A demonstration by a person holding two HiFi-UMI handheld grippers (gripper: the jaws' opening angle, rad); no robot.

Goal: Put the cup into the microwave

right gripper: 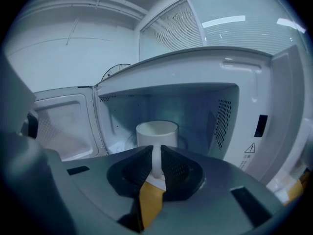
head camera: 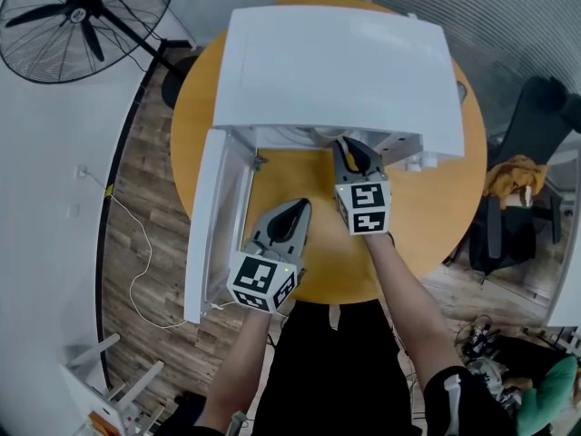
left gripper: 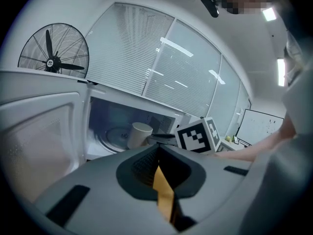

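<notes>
A white microwave [head camera: 336, 71] stands on a round wooden table [head camera: 427, 216], its door [head camera: 213, 216] swung open to the left. My right gripper [head camera: 349, 148] reaches into the cavity mouth. In the right gripper view my right gripper [right gripper: 156, 151] is shut on the handle of a white cup [right gripper: 156, 132], which stands upright over the glass turntable. The left gripper view shows the same cup [left gripper: 139, 133] inside the cavity. My left gripper [head camera: 295, 209] hovers over the table in front of the door, jaws together and empty [left gripper: 157, 148].
A big floor fan [head camera: 86, 16] stands at the far left, and a dark chair [head camera: 536, 107] with a yellow cloth sits at the right. A white cable [head camera: 136, 271] trails over the wooden floor. The open door blocks the table's left side.
</notes>
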